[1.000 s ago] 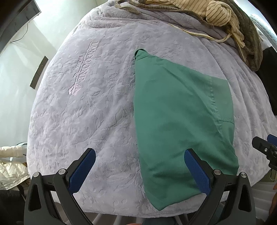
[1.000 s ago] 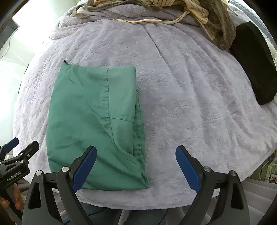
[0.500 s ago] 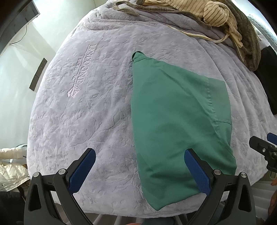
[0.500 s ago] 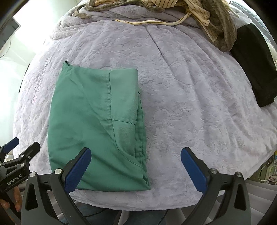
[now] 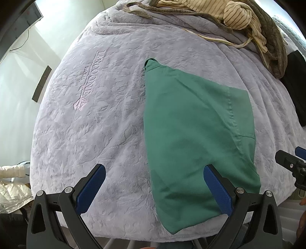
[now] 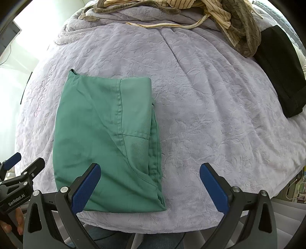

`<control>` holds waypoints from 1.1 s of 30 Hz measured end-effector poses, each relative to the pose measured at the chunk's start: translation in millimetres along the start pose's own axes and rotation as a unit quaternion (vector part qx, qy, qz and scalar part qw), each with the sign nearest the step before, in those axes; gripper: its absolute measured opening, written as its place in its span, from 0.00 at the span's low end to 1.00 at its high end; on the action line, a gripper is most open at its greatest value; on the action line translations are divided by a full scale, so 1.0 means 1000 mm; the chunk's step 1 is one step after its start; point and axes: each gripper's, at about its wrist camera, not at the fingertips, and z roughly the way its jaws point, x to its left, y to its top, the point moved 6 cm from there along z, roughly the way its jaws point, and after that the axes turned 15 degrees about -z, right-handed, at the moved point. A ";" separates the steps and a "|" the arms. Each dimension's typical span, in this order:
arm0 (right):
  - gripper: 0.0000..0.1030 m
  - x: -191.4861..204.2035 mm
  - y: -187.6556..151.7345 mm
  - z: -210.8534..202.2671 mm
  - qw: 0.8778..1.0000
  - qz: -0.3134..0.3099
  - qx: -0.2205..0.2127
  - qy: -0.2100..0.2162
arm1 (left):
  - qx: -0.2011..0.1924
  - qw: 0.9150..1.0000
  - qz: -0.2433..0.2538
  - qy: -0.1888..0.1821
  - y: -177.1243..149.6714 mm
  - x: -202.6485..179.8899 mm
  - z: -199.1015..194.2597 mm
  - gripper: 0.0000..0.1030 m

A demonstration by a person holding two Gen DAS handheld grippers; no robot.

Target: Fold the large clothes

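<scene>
The green garment point(image 6: 107, 138) lies folded into a compact, roughly rectangular packet on the lilac bedspread point(image 6: 200, 115), near the bed's front edge and toward its left side. A seam runs down its top layer, and several layer edges stack along its right side, near the front right corner.

The left gripper point(image 5: 153, 183) hovers above the front edge of the bed, fingers spread wide and holding nothing; its right finger point(image 5: 218, 191) overlaps the garment's near end in view, though whether it touches the cloth cannot be told. The right gripper point(image 6: 150, 185) is equally wide open and empty, with its left finger point(image 6: 86, 189) over the garment's front portion.

The cloth looks thin, woven and light, entirely limp, so it will sag and unfold if lifted by a single layer. The plush bedspread probably grips it somewhat, so sliding it may drag layers apart. The safest hold seems to be at the two near corners, pinching through all layers at once, or along the stacked right edge where the thickness gives the fingers something to bite. The far left corner point(image 5: 151, 64) has a small turned-up tip that may need smoothing.

At the far side lie a striped garment point(image 6: 210, 9), an olive one point(image 6: 242, 32) and a black one point(image 6: 277, 72), well apart from the green packet.
</scene>
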 end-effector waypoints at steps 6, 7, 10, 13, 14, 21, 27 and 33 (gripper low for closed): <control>1.00 0.000 0.001 0.000 1.000 0.000 0.000 0.000 | 0.000 1.000 -0.001 0.001 -0.001 0.000 0.000 1.00; 1.00 0.000 0.001 0.000 1.000 0.000 0.000 0.001 | 0.000 1.000 -0.001 0.001 -0.001 0.000 0.000 1.00; 1.00 0.000 0.001 0.000 1.000 -0.001 0.000 0.001 | -0.001 1.000 -0.002 0.001 0.000 0.000 0.000 1.00; 1.00 0.000 0.001 0.000 1.000 -0.001 0.001 0.000 | 0.000 1.000 -0.002 0.001 0.000 0.000 0.001 1.00; 1.00 0.000 0.002 0.000 1.000 -0.002 0.001 -0.001 | 0.000 1.000 -0.002 0.001 0.001 0.000 0.001 1.00; 1.00 0.001 0.001 0.001 1.000 0.000 0.003 0.000 | -0.001 1.000 -0.001 0.001 0.001 0.000 0.001 1.00; 1.00 0.000 0.001 0.001 1.000 0.001 0.003 0.001 | -0.002 1.000 0.001 0.002 0.002 0.000 0.001 1.00; 1.00 0.001 -0.001 0.000 1.000 0.006 0.001 0.000 | -0.005 1.000 0.001 0.002 -0.003 0.000 -0.002 0.99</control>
